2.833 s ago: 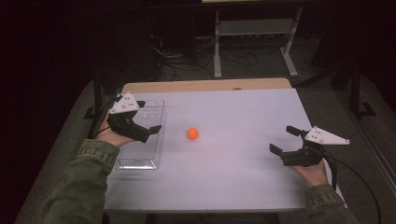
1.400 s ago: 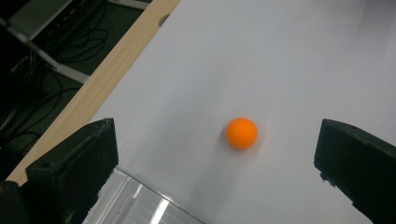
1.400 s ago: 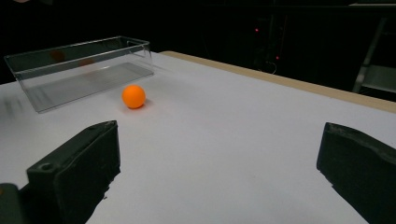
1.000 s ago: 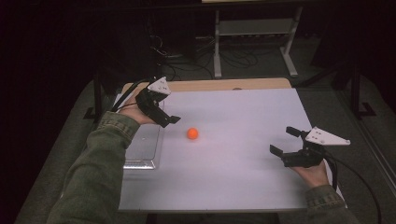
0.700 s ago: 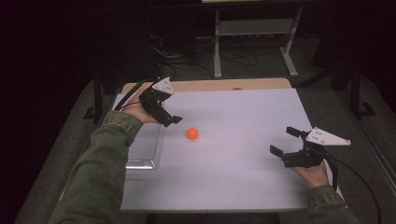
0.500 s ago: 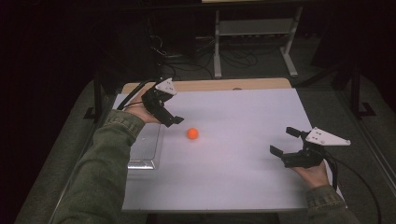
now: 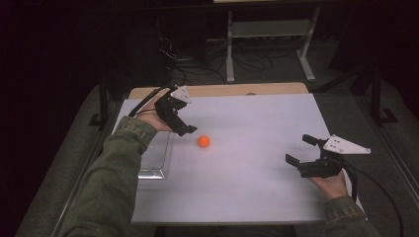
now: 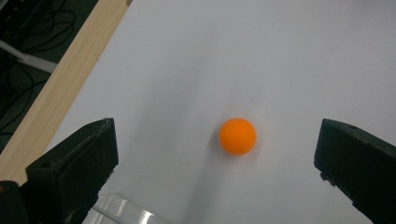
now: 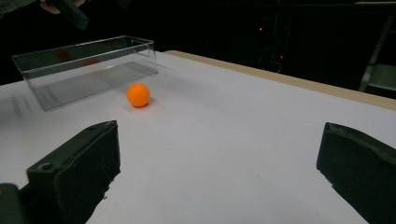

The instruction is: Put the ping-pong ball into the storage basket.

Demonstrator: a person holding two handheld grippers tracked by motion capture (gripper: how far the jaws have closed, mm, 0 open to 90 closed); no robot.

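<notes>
We hold our left gripper just beside the orange ball, jaws spread wide and tilted down toward it, touching nothing. The ball lies on the white counter, near the clear plastic tray. Our right gripper hovers well apart at the counter's right side, jaws likewise apart and empty.
</notes>
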